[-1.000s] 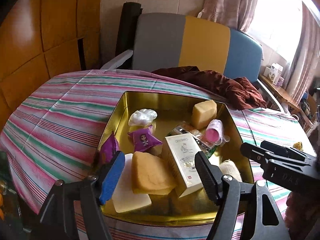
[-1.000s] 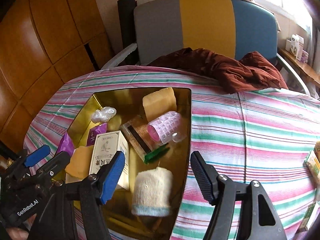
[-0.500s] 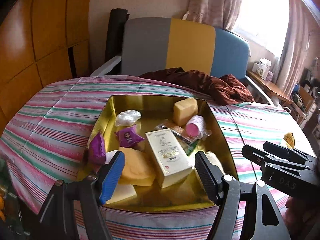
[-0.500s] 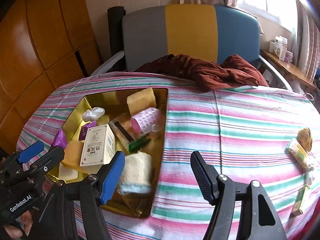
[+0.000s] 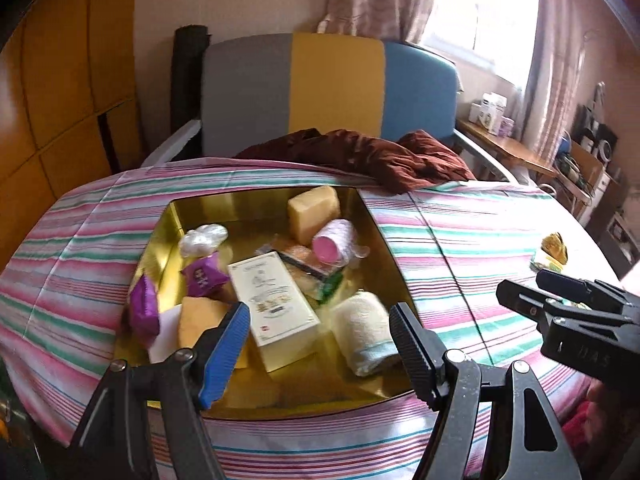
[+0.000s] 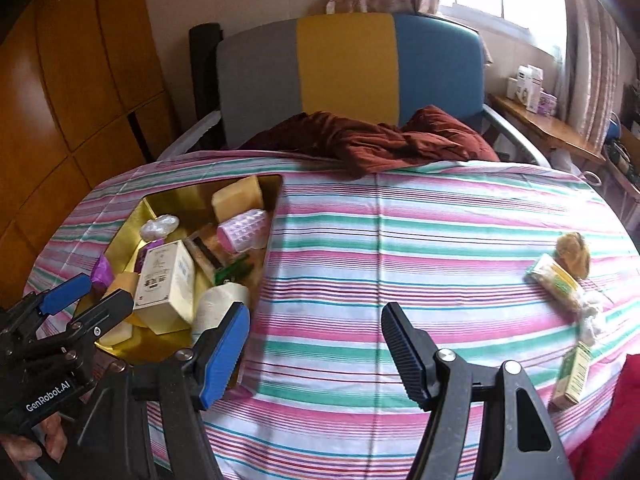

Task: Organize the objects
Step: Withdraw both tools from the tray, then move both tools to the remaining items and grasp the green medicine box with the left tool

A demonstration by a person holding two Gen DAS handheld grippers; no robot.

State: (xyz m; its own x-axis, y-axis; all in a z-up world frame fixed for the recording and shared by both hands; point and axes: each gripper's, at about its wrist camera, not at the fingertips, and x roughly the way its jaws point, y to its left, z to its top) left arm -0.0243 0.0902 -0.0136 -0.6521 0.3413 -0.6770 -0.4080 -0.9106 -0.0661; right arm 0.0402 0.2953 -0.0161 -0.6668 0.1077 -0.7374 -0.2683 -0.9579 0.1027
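- The left gripper (image 5: pixel 318 334) is hovering over the near edge of the gold tin (image 5: pixel 192 206), its jaws standing apart with nothing gripped between them.
- The right gripper (image 6: pixel 314 334) is hanging over the bare striped tablecloth (image 6: pixel 420 220), its jaws likewise parted and holding nothing.
- Inside the tin a cream carton (image 5: pixel 274 300) is lying beside a rolled towel (image 5: pixel 360 330), a pink hair roller (image 5: pixel 334 240), a yellow sponge block (image 5: pixel 314 212) and purple snack packets (image 5: pixel 204 274).
- Well apart from the tin, near the cloth's right edge, a green-and-yellow packet (image 6: pixel 558 282) is lying just beside a brown lump (image 6: pixel 574 254), with a small green box (image 6: pixel 572 376) nearer the camera.
- A brown garment (image 6: pixel 372 140) is lying crumpled at the far edge, before a chair (image 6: pixel 348 68).
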